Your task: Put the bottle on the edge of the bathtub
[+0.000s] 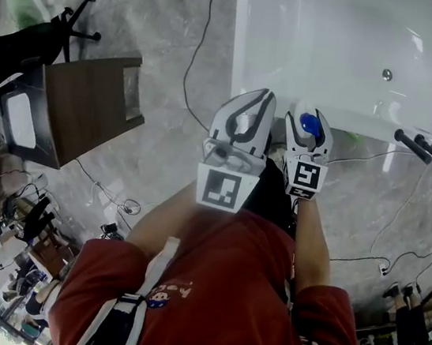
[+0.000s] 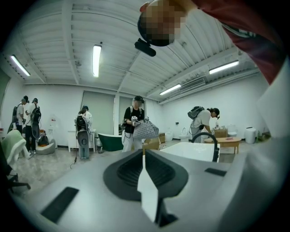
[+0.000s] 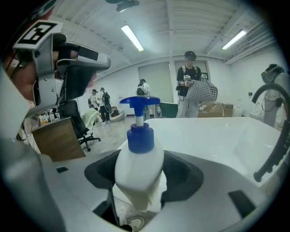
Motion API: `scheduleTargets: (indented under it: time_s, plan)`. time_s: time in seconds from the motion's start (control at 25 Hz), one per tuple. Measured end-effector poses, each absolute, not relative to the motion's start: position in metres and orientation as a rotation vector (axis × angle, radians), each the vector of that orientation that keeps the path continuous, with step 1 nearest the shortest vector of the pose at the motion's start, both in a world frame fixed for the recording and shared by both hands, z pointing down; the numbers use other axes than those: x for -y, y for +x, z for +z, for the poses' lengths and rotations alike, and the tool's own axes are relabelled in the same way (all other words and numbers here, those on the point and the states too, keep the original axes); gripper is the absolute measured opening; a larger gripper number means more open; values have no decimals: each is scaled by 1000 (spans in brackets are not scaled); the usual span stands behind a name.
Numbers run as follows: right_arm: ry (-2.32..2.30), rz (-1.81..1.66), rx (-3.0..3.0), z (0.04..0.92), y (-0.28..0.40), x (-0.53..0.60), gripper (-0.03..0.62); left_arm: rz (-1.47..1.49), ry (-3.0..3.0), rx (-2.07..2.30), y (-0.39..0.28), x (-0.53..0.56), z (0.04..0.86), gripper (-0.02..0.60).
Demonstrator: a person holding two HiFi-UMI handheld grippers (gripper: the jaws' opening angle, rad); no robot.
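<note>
the right claw (image 1: pixel 310 117) is grasping the bottle (image 3: pixel 138 167) upright while the left claw (image 1: pixel 260 98) is idling clenched and empty, so it should be lowering level onto the bathtub (image 1: pixel 238 43) near edge.

A grey marble-patterned floor (image 1: pixel 164 33) spread below, crossed by thin black cables (image 1: pixel 188 68). At the left stood a dark brown wooden desk (image 1: pixel 81 109), with a black swivel office chair (image 1: pixel 26 49) just beyond it. Far off, plain white walls (image 2: pixel 54 102) met a white ribbed ceiling (image 2: pixel 50 41) carrying long fluorescent tube lights (image 2: pixel 96 59). A dark green tub (image 2: pixel 110 141) sat by the far wall.
</note>
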State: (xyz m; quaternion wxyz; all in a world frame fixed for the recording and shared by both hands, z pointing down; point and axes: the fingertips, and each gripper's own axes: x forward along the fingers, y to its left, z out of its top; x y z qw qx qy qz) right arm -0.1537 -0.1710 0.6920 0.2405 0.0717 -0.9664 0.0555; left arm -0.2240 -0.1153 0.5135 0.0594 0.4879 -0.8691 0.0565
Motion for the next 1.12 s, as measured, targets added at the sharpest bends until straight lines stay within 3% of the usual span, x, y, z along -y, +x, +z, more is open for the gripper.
scheduleTargets:
  time_s: [0.68, 1.12]
  plan:
    - [178, 97, 2616, 718, -152, 172, 281, 195, 1528, 2600, -218, 116, 516, 28]
    - [180, 82, 2615, 711, -159, 166, 364, 160, 1541, 2601, -219, 112, 511, 28]
